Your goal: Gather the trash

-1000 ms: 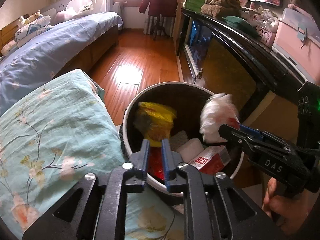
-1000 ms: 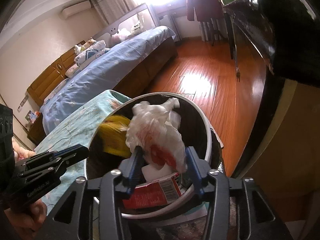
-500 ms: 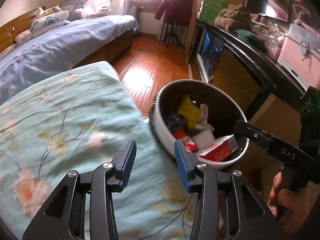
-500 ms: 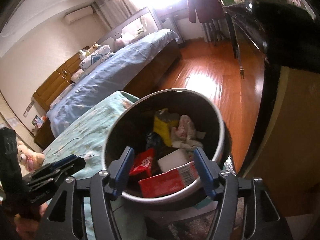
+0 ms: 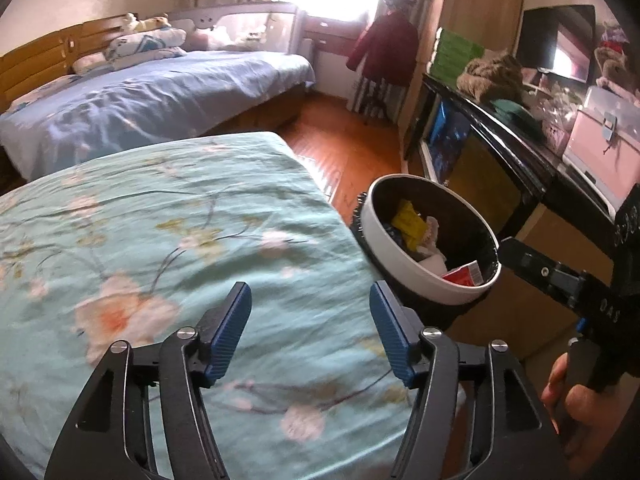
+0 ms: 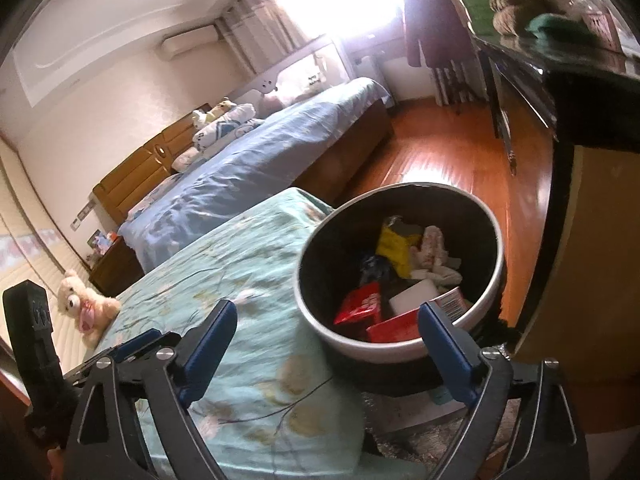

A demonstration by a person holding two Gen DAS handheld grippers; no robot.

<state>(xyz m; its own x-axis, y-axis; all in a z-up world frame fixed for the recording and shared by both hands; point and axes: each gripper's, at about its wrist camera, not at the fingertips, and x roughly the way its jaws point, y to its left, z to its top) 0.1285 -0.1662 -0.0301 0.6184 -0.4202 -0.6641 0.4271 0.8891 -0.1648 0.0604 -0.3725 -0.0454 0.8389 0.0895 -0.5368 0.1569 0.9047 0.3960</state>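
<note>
A teal floral bedspread (image 5: 168, 232) fills the foreground, with a blue bed (image 5: 152, 92) and pillows (image 5: 144, 46) beyond. A red coat (image 5: 384, 50) hangs near the window. A teddy bear (image 6: 86, 306) sits on the bedspread's far edge.

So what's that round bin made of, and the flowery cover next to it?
The bin looks like smooth plastic, pale outside with a faint sheen on its rim; the dark inside may be a liner bag, hard to tell. The flowery cover looks like matte woven cloth, probably cotton: it creases softly and drapes over the edge.
</note>
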